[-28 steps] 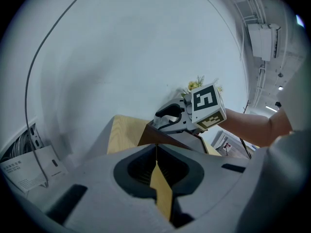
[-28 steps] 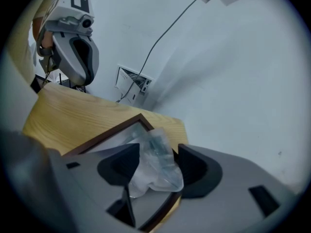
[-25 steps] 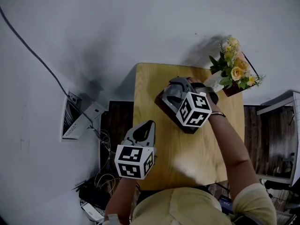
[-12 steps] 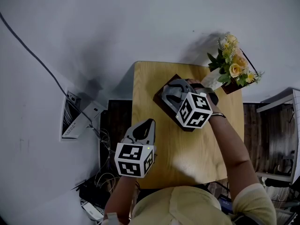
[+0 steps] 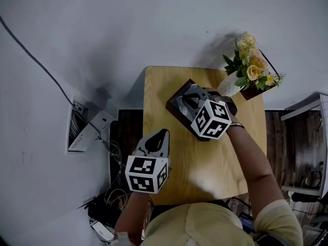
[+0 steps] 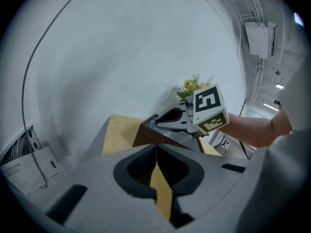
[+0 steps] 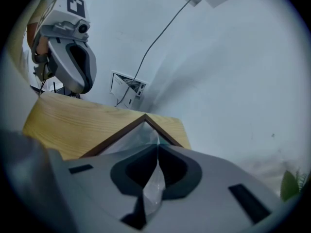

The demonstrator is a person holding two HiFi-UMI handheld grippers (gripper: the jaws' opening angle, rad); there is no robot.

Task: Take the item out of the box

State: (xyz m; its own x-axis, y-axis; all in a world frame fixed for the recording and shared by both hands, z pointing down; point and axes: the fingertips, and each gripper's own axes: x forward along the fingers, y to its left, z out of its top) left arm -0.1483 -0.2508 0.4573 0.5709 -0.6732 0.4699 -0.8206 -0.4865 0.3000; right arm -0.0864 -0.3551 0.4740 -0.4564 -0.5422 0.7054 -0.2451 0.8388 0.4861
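The light wooden tabletop carries a dark brown open box on its far half. Past the box's right corner, at the tabletop's far right corner, stands a bunch of yellow and orange flowers in a white vase.

The right tool reaches down into the box from the near right, the person's right forearm stretching back from it and its black-and-white marker cube sitting over the box's near side. In the right gripper view the right tool is at the box's pointed corner. Its jaws have just been closing and now stand together, pinching a fold of the crinkled clear plastic packet, which lies inside the box against that corner. Film also shows below the jaw tips.

The left tool hangs at the near left edge of the tabletop, well apart from the box, pointing toward the far side with its own marker cube nearest the person. In the left gripper view the left tool has its jaws closed together with nothing between them, and the box and the right tool's cube lie beyond.

Left of the tabletop, a white boxy device with cables sits by the pale wall.
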